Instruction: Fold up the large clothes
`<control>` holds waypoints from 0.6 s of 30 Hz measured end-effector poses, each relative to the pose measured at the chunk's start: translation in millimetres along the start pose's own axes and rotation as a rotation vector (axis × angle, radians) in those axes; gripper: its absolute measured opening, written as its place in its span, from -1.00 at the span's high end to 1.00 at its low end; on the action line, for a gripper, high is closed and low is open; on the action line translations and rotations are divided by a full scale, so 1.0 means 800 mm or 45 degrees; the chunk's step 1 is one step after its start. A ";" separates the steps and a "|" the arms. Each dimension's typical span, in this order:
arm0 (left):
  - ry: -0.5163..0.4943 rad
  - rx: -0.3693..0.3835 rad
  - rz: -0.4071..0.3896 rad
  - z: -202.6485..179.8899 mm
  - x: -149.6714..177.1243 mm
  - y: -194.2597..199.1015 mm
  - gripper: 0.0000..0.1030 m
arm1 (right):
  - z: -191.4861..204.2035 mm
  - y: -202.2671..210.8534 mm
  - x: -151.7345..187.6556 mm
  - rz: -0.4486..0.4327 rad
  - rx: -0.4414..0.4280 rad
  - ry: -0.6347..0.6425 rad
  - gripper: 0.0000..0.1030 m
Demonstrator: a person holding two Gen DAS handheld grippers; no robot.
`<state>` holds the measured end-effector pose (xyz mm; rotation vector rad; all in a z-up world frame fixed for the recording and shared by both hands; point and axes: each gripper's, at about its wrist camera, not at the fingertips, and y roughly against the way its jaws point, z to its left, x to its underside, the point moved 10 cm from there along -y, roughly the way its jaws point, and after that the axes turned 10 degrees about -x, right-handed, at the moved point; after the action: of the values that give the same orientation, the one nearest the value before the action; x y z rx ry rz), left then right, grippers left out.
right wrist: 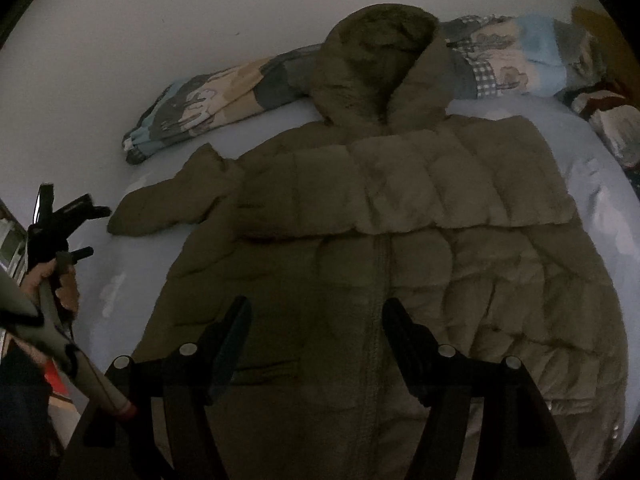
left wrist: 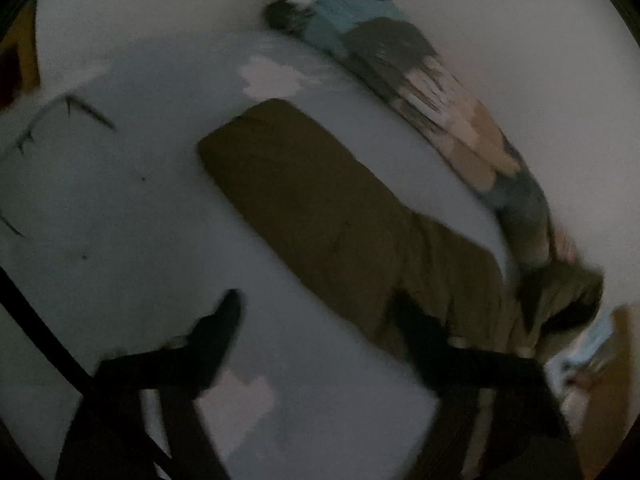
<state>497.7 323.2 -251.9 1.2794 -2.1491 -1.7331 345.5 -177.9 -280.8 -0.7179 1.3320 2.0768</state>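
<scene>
Olive quilted jacket [right wrist: 400, 248] lies face-up across the pale bed sheet [right wrist: 600, 168], one sleeve [left wrist: 304, 208] stretched sideways. Your left gripper [left wrist: 320, 320] hangs unclenched above that sleeve; your right gripper [right wrist: 316, 324] hovers empty over the zipper. Puffy fabric may spring back if you pinch shallowly. Left view is blurred; the hem is cut off.

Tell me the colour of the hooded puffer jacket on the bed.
Olive green; the hooded puffer jacket shows best in the right wrist view, spread flat on the bed.
</scene>
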 end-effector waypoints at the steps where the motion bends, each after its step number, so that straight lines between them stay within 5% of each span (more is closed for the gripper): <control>1: 0.057 0.041 0.022 0.012 -0.010 -0.008 -0.16 | -0.004 0.000 0.000 -0.001 0.000 -0.016 -0.41; 9: 0.287 0.207 0.026 0.055 -0.068 -0.047 -0.11 | -0.020 0.000 0.000 -0.005 0.003 -0.094 -0.41; 18: 0.436 0.204 -0.021 0.079 -0.100 -0.101 -0.10 | -0.033 -0.005 0.001 0.001 0.028 -0.119 -0.41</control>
<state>557.8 422.7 -309.1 1.5080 -2.1093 -1.2536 351.3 -200.8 -293.8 -0.6037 1.3012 2.0669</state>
